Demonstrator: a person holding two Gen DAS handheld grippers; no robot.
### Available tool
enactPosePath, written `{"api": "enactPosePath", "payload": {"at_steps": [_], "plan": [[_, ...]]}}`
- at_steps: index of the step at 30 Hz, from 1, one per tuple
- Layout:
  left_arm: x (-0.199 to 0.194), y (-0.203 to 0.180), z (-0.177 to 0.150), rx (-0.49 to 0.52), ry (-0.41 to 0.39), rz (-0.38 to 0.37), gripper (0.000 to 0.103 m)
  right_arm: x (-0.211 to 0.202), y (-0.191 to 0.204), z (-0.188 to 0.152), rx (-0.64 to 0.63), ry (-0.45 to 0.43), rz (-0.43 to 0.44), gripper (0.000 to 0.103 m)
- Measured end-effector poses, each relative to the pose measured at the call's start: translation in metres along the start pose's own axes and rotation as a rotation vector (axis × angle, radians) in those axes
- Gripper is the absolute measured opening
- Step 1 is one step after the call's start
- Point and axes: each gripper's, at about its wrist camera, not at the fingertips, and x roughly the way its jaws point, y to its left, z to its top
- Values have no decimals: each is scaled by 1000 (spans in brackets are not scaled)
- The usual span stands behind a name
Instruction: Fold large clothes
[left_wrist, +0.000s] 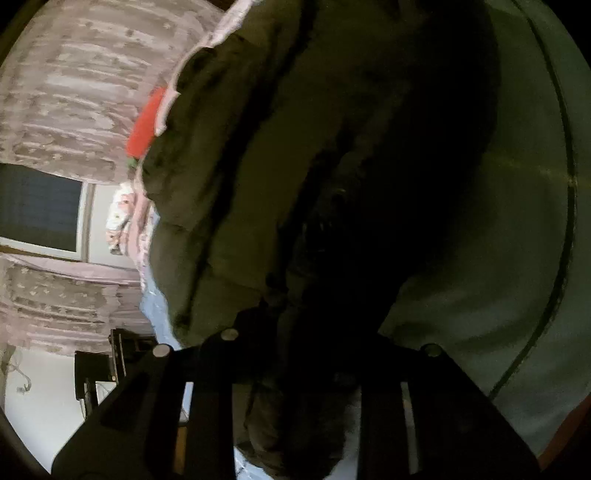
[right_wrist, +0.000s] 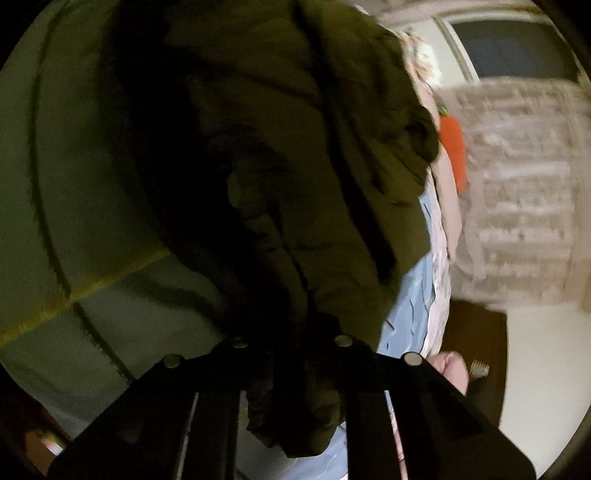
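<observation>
A large dark olive padded jacket (left_wrist: 258, 166) fills most of the left wrist view and hangs in folds. My left gripper (left_wrist: 295, 350) is shut on a bunch of its fabric, which passes between the black fingers (left_wrist: 218, 354). The same jacket (right_wrist: 295, 147) fills the right wrist view. My right gripper (right_wrist: 291, 350) is shut on another bunch of it, with cloth hanging below the fingers (right_wrist: 369, 362). Both views are tilted sideways and the jacket's middle is in deep shadow.
A pale green sheet with a dark line (left_wrist: 517, 221) lies under the jacket, also in the right view (right_wrist: 74, 184). Pink patterned curtains (left_wrist: 74, 92), a window (left_wrist: 40, 206), a red item (left_wrist: 146, 125) and light blue cloth (right_wrist: 410, 306) lie at the edges.
</observation>
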Motion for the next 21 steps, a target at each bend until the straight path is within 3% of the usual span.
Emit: {"api": "enactPosePath", "payload": {"at_steps": [5, 11, 21], "plan": [[-16, 42, 12, -90, -35, 62, 27, -15, -44, 13, 112, -3, -39, 11], [-21, 118, 31, -259, -36, 151, 34, -21, -124, 27, 280, -28, -96, 11], [42, 217, 75, -348, 84, 270, 38, 38, -238, 64, 343, -153, -115, 9]]}}
